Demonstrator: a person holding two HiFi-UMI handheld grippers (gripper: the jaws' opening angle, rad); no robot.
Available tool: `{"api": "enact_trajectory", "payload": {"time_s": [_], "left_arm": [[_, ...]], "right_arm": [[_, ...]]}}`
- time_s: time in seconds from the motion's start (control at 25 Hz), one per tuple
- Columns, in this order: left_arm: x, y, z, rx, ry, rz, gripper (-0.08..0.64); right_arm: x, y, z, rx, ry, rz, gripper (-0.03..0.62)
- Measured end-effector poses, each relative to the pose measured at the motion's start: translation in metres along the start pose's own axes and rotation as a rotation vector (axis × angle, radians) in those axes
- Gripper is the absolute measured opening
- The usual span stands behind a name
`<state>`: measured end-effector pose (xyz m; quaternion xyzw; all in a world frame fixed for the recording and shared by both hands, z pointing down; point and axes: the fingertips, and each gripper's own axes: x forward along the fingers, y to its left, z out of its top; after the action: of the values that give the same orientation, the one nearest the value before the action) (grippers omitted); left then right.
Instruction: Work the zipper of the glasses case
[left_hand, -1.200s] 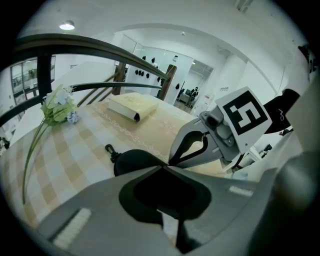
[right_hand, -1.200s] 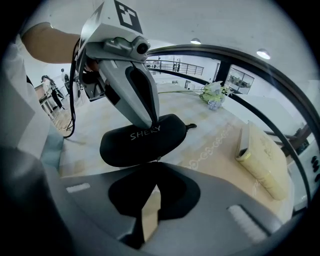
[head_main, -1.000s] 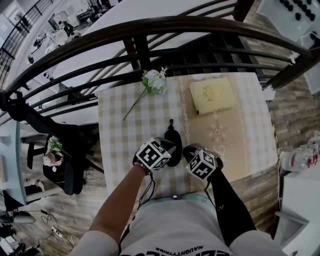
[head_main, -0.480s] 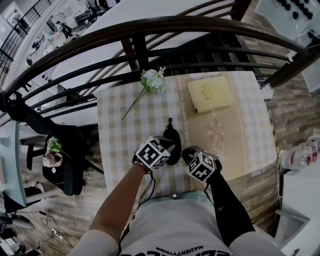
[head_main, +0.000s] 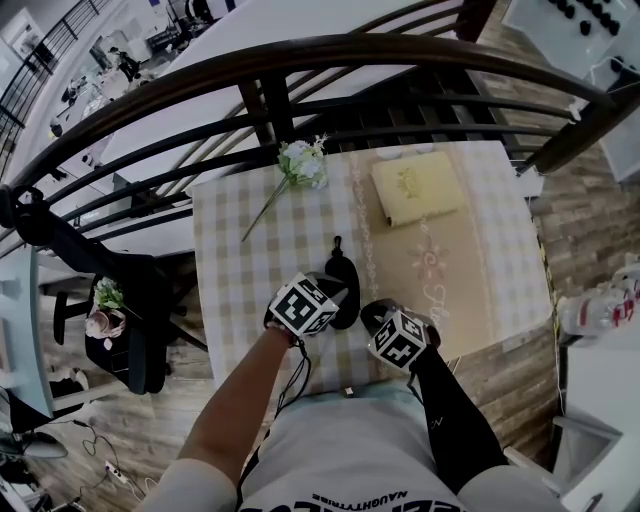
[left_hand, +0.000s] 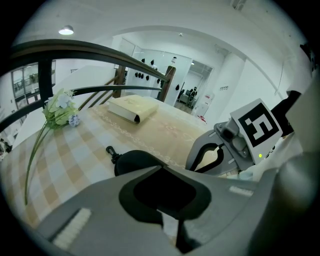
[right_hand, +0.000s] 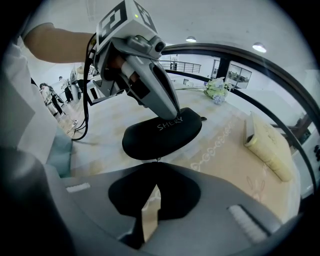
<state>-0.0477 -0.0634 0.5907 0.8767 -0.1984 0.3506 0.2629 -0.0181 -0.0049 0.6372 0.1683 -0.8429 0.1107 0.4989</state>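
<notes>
**Zipper gripped, case looks shut**

The glasses case (right_hand: 160, 135) lies flat on the counter (head_main: 250, 250), lid up, just in front of the person. Left gripper (right_hand: 174, 114): jaws pressed together, tips bearing down on the lid, pinning it by my read. Right gripper (right_hand: 157, 165): jaws pressed together at the case's near rim, pinching a small tab that I take for the zipper pull (right_hand: 158, 160). The lid sits seated with no gap on the visible side. Zipper position round the rim: can't tell. Judgement: hold and pinch are set, most of the zipper travel is left.
</notes>
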Motion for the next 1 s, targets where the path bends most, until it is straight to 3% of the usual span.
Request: {"api": "enact_trajectory", "payload": {"time_s": [0.32,0.52,0.64,0.76,1.0], "left_arm": [[0.0,0.0,0.0,-0.005,-0.005,-0.003,0.011],[-0.007,0.002,-0.002,-0.09,-0.049,-0.012,0.011],[-0.018,0.003,-0.019,-0.104,-0.057,0.034,0.011],[-0.02,0.0,-0.049,-0.145,-0.011,0.071,0.011],[-0.01,-0.027,-0.066,-0.168,0.038,0.017,0.011]], "right_arm": [[0.0,0.012,-0.003,-0.017,0.022,0.07,0.031],[0.0,0.012,-0.003,-0.01,0.016,0.064,0.031],[-0.001,0.011,-0.005,-0.006,0.014,0.066,0.031],[0.0,0.011,-0.007,-0.004,0.014,0.074,0.031],[-0.002,0.001,-0.012,-0.016,0.025,0.053,0.031]]}}
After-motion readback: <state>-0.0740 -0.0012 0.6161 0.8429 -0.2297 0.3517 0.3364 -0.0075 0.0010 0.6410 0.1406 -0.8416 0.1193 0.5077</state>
